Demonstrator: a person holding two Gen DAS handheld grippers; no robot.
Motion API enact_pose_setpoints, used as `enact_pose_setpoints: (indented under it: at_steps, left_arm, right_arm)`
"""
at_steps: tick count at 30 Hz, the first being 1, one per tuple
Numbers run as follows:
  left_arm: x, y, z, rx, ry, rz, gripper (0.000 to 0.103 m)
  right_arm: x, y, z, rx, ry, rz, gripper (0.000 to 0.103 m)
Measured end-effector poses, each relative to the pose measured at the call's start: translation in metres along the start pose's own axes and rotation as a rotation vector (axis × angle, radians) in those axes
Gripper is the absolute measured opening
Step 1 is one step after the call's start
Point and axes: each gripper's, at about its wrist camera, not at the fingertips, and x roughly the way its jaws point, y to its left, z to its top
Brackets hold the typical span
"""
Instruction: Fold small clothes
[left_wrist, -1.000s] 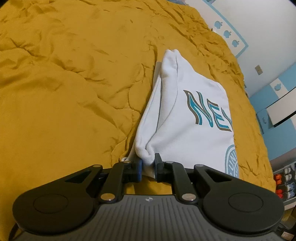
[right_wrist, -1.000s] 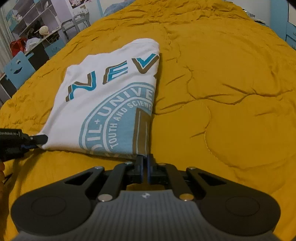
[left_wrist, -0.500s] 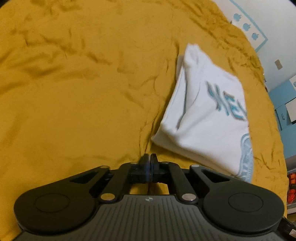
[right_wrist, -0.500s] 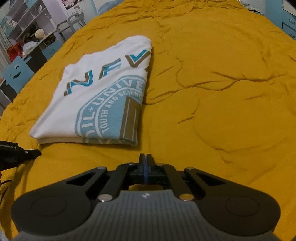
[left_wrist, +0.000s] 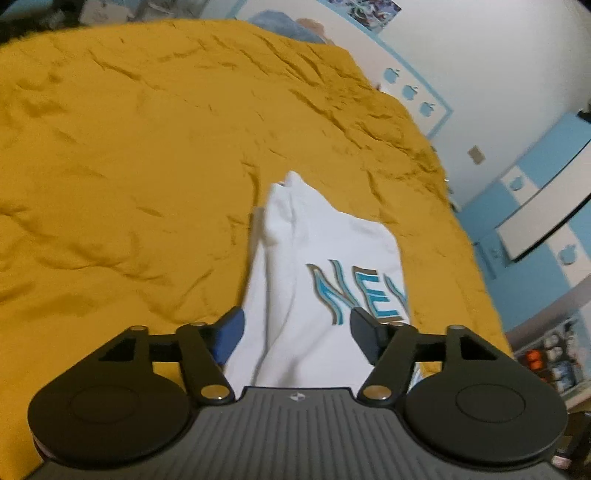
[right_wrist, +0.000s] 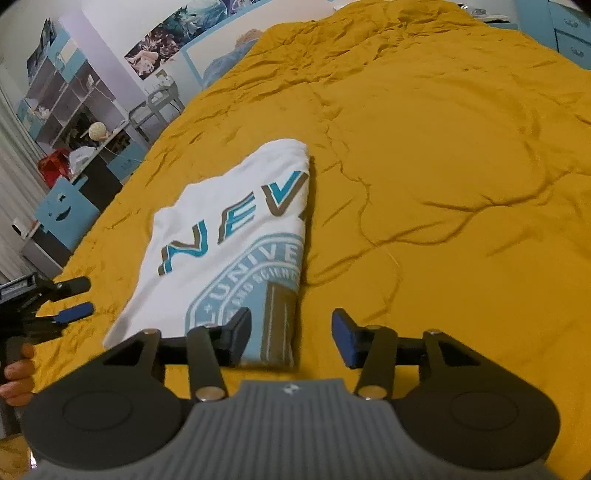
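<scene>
A white folded T-shirt (left_wrist: 328, 240) with blue and brown "NEV" lettering and a round blue emblem lies flat on the mustard-yellow quilt (left_wrist: 129, 147). My left gripper (left_wrist: 297, 328) hovers over the shirt's near left end. Its jaws are opening wide and the pads touch no cloth. In the right wrist view the shirt (right_wrist: 236, 229) lies ahead and to the left on the quilt (right_wrist: 443, 147). My right gripper (right_wrist: 291, 336) hangs over the shirt's near right corner, its jaws also opening, with nothing pressed between them. The left gripper (right_wrist: 79, 298) shows at the left edge.
A person's hand (right_wrist: 16, 373) holds the left gripper's handle. Beyond the bed's left side stand a blue chair (right_wrist: 66, 210), a desk and shelves (right_wrist: 74, 107). Blue and white cabinets (left_wrist: 535, 206) line the wall past the right side. A blue pillow (left_wrist: 284, 27) lies at the head.
The left gripper let go of the shirt's corner. Both grippers pulled back shut, lifted a little, and now stand open above the shirt's near edge. The shirt lies flat.
</scene>
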Motion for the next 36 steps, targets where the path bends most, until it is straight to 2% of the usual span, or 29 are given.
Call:
enact_pose_setpoints:
  at_steps: [3,7,10,13,18,24,26,28,30,31,32,35,36]
  left_arm:
    - [0.028,0.015,0.011,-0.043,0.051,-0.032,0.080]
    - [0.055,0.031,0.023,-0.086,0.062,-0.077,0.080]
    - [0.079,0.040,0.032,-0.113,0.080,-0.123,0.080]
    - [0.102,0.048,0.042,-0.129,0.097,-0.126,0.080]
    - [0.129,0.060,0.054,-0.170,0.083,-0.171,0.080]
    - [0.153,0.065,0.068,-0.192,0.086,-0.216,0.061]
    - [0.159,0.068,0.071,-0.221,0.081,-0.228,0.059]
    - [0.164,0.071,0.073,-0.239,0.078,-0.230,0.051]
    - [0.167,0.075,0.073,-0.257,0.079,-0.215,0.037]
    - [0.168,0.075,0.072,-0.263,0.078,-0.204,0.036]
    - [0.166,0.073,0.071,-0.252,0.072,-0.195,0.033]
    - [0.156,0.056,0.070,-0.184,0.036,-0.147,0.026]
    - [0.153,0.051,0.071,-0.168,0.024,-0.137,0.024]
  right_arm:
    - [0.013,-0.002,0.009,0.003,0.001,0.018,0.051]
    - [0.037,-0.009,0.023,0.040,0.005,0.062,0.056]
    - [0.061,-0.018,0.038,0.101,0.011,0.089,0.057]
    - [0.085,-0.027,0.053,0.152,0.011,0.113,0.057]
    - [0.129,-0.038,0.080,0.200,0.012,0.136,0.056]
    - [0.174,-0.048,0.105,0.251,0.014,0.194,0.055]
    - [0.188,-0.051,0.110,0.272,0.021,0.212,0.049]
    - [0.201,-0.053,0.114,0.296,0.031,0.227,0.048]
    - [0.212,-0.056,0.119,0.320,0.032,0.243,0.042]
    - [0.215,-0.056,0.121,0.322,0.031,0.243,0.036]
    - [0.218,-0.055,0.123,0.322,0.029,0.240,0.027]
    - [0.220,-0.046,0.128,0.284,0.027,0.222,0.015]
    - [0.217,-0.041,0.129,0.260,0.019,0.213,0.014]
